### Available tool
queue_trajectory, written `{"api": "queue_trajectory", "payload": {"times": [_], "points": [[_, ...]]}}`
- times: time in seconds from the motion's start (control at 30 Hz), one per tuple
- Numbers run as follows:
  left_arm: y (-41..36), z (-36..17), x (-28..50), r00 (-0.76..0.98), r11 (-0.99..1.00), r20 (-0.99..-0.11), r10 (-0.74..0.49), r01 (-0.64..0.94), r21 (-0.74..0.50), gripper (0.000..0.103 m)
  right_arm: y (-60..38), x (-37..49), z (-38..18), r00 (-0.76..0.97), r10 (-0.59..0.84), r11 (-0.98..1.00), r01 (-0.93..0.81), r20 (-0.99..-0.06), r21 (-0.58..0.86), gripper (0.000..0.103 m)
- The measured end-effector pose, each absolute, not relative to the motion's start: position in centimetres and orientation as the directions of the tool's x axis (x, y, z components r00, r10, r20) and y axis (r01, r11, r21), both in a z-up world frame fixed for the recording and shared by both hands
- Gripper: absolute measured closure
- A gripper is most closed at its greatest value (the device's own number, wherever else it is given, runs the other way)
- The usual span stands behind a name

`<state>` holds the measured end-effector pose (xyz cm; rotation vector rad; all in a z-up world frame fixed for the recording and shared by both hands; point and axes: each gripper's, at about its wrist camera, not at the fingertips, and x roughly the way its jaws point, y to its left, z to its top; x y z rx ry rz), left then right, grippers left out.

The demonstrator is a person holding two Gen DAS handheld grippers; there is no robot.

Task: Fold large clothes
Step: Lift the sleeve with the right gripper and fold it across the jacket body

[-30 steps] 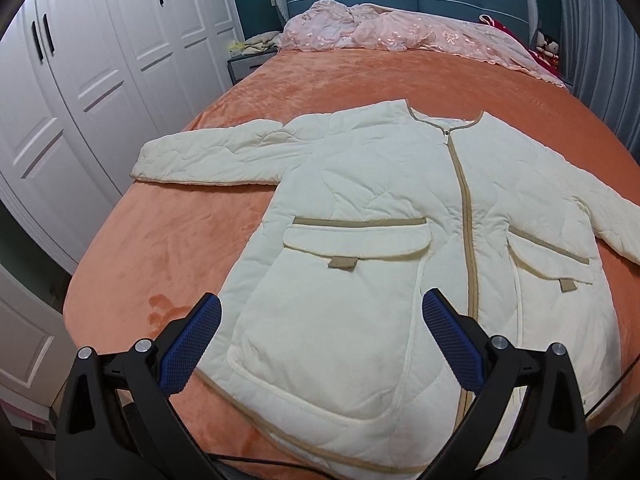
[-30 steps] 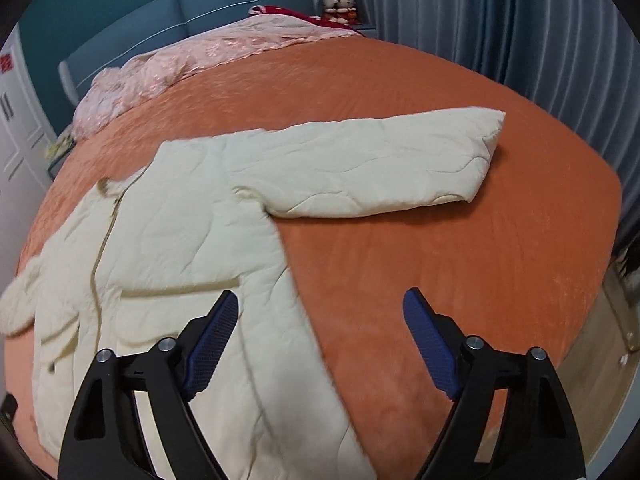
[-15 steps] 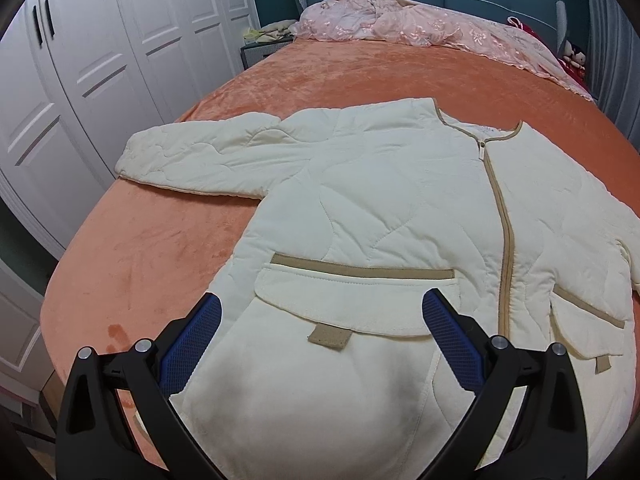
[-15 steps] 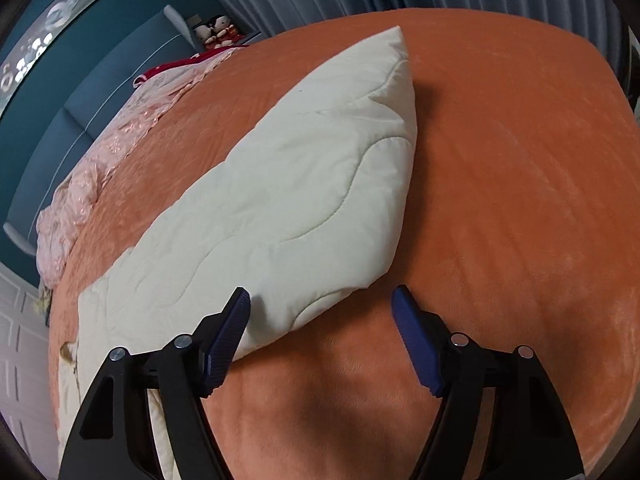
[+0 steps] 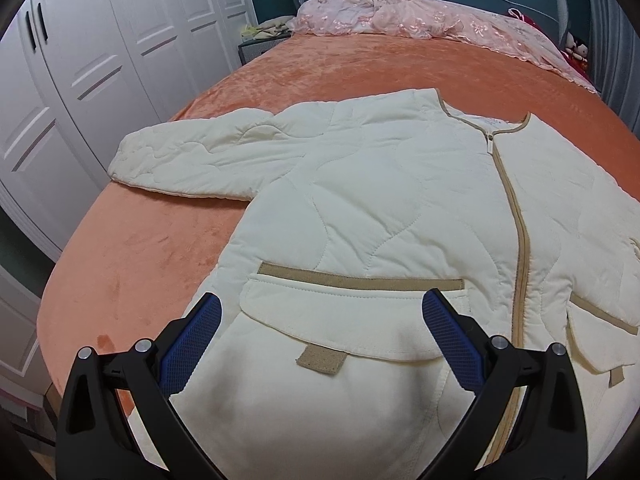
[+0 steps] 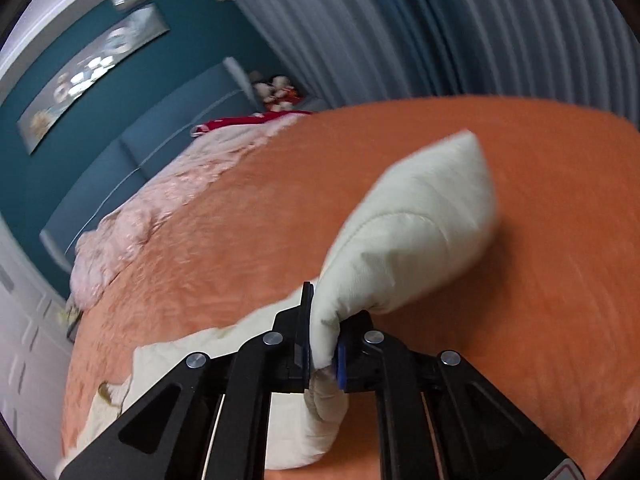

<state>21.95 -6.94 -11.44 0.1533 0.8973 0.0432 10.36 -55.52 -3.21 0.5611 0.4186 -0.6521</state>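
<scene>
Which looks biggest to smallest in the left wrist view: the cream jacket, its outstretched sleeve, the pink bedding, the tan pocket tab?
1. cream jacket
2. pink bedding and outstretched sleeve: similar; the bedding lies farther off, so unranked
3. tan pocket tab

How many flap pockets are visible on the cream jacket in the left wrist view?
2. One flap pocket lies between the open left gripper fingers; the other pocket sits across the zipper near the frame's right edge, partly cut off.

My bed (image 5: 328,76), orange plush cover. Cream quilted jacket (image 5: 380,200) spread flat from centre to 6 o'clock, front up. Pink lace blanket (image 5: 420,20) bunched at 12 o'clock against headboard.
</scene>
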Motion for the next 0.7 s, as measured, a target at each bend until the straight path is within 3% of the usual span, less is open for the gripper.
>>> {"api": "queue_trajectory", "payload": {"times": [0.1,0.2,0.27,0.4,0.53,0.7], "points": [[-6.0,-11.5,22.3,0.617,0.99,-0.779,0.109,0.002,0.14,0.005,-47.2,15.4,-0.1,0.81,-0.34,0.858,0.475,-0.477,0.196,0.094],[-4.8,-11.5,22.5,0.611,0.991,-0.782,0.121,-0.022,0.135,0.005,-37.9,19.6,-0.7,0.842,-0.187,0.966,0.251,-0.506,0.06,0.094],[-3.9,-11.6,22.5,0.608,0.99,-0.783,0.128,-0.036,0.134,0.005,-33.2,21.2,-2.5,0.831,-0.096,0.991,0.132,-0.547,0.027,0.092],[-2.0,-11.6,22.7,0.605,0.99,-0.784,0.138,-0.054,0.132,0.005,-25.8,22.1,-7.2,0.749,0.091,0.996,-0.062,-0.656,0.068,0.079],[-0.4,-11.9,23.1,0.597,0.99,-0.79,0.138,-0.075,0.117,0.005,-22.9,19.6,-8.8,0.725,0.134,0.991,-0.083,-0.675,0.108,0.073],[0.9,-12.1,23.5,0.591,0.992,-0.797,0.124,-0.095,0.085,0.005,-26.6,19.1,-8.6,0.73,0.148,0.964,0.045,-0.667,0.263,0.071]]}}
